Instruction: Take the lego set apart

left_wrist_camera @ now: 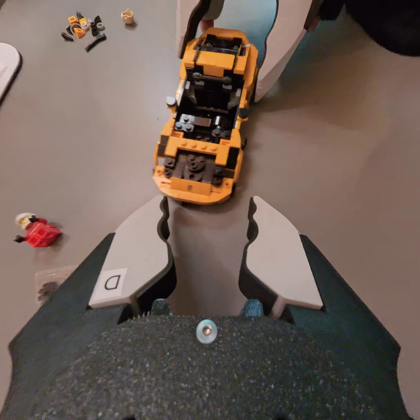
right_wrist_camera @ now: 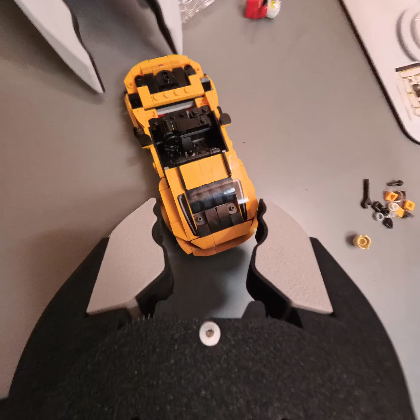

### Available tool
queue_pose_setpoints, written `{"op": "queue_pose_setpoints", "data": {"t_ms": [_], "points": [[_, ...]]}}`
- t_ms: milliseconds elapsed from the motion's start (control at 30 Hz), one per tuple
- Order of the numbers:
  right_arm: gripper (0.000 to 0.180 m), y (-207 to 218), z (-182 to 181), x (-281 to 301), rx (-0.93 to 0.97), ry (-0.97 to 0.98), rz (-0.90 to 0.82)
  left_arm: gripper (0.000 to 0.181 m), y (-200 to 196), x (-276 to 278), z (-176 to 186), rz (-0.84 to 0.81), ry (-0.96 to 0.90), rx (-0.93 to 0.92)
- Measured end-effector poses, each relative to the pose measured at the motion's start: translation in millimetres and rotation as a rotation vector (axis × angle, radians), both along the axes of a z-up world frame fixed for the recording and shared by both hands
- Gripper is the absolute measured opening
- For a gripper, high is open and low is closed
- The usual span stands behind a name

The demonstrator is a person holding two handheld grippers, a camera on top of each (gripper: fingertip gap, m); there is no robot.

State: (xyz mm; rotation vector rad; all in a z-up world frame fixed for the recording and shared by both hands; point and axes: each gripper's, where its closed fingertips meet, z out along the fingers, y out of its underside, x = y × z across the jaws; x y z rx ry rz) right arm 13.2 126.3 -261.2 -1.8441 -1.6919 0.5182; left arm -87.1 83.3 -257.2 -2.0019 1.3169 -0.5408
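Orange car [right_wrist_camera: 181,156] stood on the desk [right_wrist_camera: 295,113], its rear between the spread fingers of the right hand-held gripper [right_wrist_camera: 208,212]; left hand-held gripper [left_wrist_camera: 208,204] gaped, empty, before its nose. Uneven squeezing might slide or shatter it.

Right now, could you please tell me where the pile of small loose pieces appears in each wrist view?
Left wrist view: the pile of loose pieces lies at the upper left, left of the orange car.
Right wrist view: the pile lies at the right edge, halfway down, right of the car.
Shared landmark: the orange car, mid-picture in both.
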Motion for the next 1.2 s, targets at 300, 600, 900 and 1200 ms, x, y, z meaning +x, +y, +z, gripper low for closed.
{"op": "queue_pose_setpoints", "data": {"t_ms": [300,600,900,1200], "points": [[0.075,12,5,5,0.135,0.016,0.086,0.065,9,-9,9,0.084,-0.055,0.113],[0.071,44,8,-7,0.191,-0.055,0.163,0.065,16,9,4,0.041,-0.036,0.09],[0.052,-14,101,-19,0.079,0.521,-0.078,0.045,36,-73,52,0.338,-0.213,0.194],[0.0,-18,109,-12,0.143,0.751,-0.119,0.0,30,-105,78,0.374,-0.2,0.345]]}}
